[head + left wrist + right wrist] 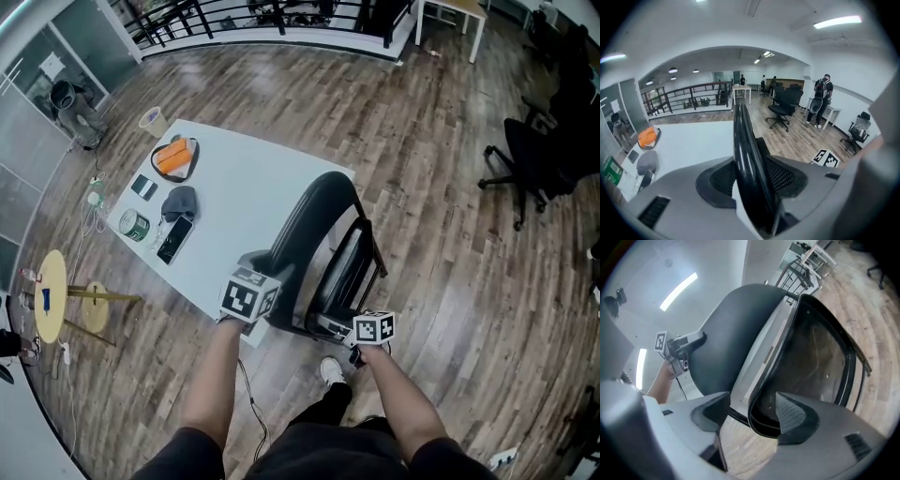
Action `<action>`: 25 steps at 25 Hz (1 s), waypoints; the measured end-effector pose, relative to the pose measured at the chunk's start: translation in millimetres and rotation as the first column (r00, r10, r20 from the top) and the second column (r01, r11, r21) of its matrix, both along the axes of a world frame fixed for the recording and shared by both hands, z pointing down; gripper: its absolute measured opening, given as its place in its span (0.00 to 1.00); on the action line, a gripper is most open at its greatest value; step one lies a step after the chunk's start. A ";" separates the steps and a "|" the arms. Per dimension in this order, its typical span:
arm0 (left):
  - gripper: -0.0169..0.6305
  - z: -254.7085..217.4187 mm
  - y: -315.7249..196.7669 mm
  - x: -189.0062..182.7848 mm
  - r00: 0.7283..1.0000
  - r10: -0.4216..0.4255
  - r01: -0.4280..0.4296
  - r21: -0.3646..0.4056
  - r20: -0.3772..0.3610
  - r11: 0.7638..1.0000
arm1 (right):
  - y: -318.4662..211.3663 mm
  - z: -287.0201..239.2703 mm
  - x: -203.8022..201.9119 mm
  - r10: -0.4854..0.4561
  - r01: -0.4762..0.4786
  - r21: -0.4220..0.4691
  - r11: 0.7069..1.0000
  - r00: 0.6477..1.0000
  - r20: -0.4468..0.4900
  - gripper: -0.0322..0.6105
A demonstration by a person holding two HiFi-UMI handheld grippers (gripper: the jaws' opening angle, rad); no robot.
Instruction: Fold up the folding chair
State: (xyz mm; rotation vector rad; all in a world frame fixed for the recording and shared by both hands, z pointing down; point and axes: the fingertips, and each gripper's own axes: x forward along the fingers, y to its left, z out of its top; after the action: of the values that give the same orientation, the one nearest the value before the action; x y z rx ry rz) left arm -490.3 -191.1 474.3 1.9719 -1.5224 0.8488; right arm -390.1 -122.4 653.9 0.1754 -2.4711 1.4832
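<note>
Wood plank floor (441,122) fills the room. White bench (244,178) stands on it, set at an angle in the head view.

Black folding chair (319,225) stands on the floor just beside the bench's near edge. Its back curves upward and its seat (345,267) tilts steeply, close to the back.

Left tool (752,180): at the top edge of the chair back. The thin black edge runs between the jaws. The jaws stand apart, and a pale sliver shows between the left pad (715,180) and the edge, so there is no clamp.

Right tool (752,416): at the lower rim of the seat. The rim sits between the spread jaws, hard by the right pad (794,413), with floor showing in the gap on the other side. No grip here either.

On the far end of the bench, well apart from the chair: an orange item in a dark pouch (174,157), a grey cloth (179,202), a phone (175,239) and a green can (135,225).
</note>
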 end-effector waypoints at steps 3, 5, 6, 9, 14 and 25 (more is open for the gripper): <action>0.34 -43.0 22.9 -13.9 0.997 -0.080 0.075 0.149 0.024 0.986 | -11.4 -19.6 38.9 0.114 -0.114 0.083 0.990 0.993 0.005 0.50; 0.33 -77.3 46.8 -11.9 0.989 -0.144 0.148 0.274 -0.033 0.950 | -15.0 -46.3 72.4 0.210 -0.212 0.185 0.960 0.977 0.030 0.50; 0.32 -91.8 59.9 -3.6 0.984 -0.161 0.178 0.331 -0.078 0.927 | -13.6 -62.8 91.3 0.251 -0.255 0.249 0.934 0.967 0.046 0.50; 0.17 -114.1 98.0 41.7 0.964 -0.170 0.247 0.463 -0.202 0.851 | 4.6 -116.2 154.8 0.340 -0.334 0.466 0.819 0.937 0.074 0.45; 0.03 -104.3 163.2 177.4 0.937 -0.089 0.261 0.506 -0.338 0.822 | 73.2 -200.2 280.5 0.474 -0.360 0.747 0.559 0.878 0.068 0.08; 0.03 -108.3 283.2 433.5 0.933 0.145 0.075 0.573 -0.330 0.816 | 217.6 -283.5 520.5 0.833 -0.348 0.926 0.143 0.548 0.078 0.07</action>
State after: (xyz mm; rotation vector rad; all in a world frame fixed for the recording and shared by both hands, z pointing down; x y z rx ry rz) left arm -56.8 92.1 366.0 2.4118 -1.6388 -0.0149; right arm 130.4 95.2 370.5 1.7589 -2.4736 -0.0876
